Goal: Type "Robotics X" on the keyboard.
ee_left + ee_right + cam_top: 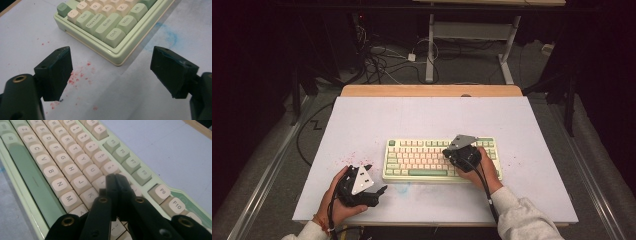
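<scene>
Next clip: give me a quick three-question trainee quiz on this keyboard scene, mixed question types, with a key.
1. True or false: the right tongs are shut, with their tips over the keyboard.
2. The left tongs are: A) shut on a keycap, B) open over the white table beside the keyboard, C) resting on the space bar.
3. Fill in: in the left gripper view, the corner key nearest the left tongs reads ____.

Key: 1 true; 2 B; 3 Ctrl.
</scene>
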### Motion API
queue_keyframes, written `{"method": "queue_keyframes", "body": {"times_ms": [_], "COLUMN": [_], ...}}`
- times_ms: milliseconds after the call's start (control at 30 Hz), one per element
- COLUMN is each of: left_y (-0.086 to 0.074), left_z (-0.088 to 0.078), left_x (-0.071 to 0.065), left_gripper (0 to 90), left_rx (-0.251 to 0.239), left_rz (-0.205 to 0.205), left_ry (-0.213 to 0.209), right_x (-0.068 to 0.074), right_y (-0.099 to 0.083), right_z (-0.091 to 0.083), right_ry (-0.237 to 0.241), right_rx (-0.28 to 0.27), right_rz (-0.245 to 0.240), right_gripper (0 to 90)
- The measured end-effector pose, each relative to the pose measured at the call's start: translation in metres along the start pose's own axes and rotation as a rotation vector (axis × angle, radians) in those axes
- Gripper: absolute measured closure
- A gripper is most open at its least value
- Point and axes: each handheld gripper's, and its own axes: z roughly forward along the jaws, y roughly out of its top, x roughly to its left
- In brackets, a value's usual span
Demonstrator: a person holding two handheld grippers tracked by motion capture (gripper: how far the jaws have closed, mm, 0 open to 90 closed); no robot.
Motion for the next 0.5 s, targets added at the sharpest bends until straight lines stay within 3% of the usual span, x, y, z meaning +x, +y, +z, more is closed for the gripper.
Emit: {"method": "queue_keyframes", "body": {"times_ms": [500], "left_y": [0.0], "left_z": [0.001], "left_x": [0.0], "left_gripper": [16.9], "left_rx": [0.009], "left_rz": [0.003], "left_ry": [-0.001], "right_x": [-0.001], "right_y": [0.001], "right_z": [-0.016], "right_ry": [-0.005], "right_rx": [-0.068], "right_rz": [0.004], "right_gripper": [84.2]}}
